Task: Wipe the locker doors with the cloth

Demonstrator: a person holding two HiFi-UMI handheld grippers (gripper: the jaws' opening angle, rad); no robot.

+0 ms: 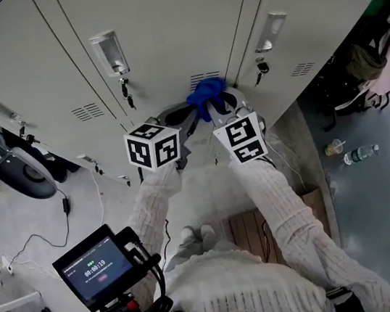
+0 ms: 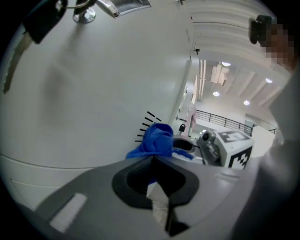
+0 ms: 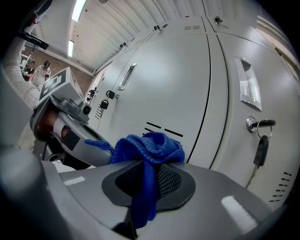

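Note:
A crumpled blue cloth (image 1: pixel 206 97) is held against a pale grey locker door (image 1: pixel 158 18), just below its vent slots. My right gripper (image 1: pixel 219 111) is shut on the cloth (image 3: pixel 150 147), which bunches above the jaws and hangs down between them. My left gripper (image 1: pixel 188 119) is close beside it, jaws together at the cloth's edge (image 2: pixel 157 140), with a bit of blue showing in the seam. In the left gripper view the door (image 2: pixel 93 93) fills the frame. In the right gripper view the same door (image 3: pixel 173 84) stands behind the cloth.
Keys hang from the locks (image 1: pixel 126 89) (image 1: pixel 262 67) (image 3: pixel 260 145) on either side. A timer screen on a stand (image 1: pixel 95 266) is at lower left, a dark chair (image 1: pixel 21 172) at left. A bottle (image 1: pixel 360 155) and cup (image 1: pixel 334 146) lie on the floor near a person (image 1: pixel 388 77).

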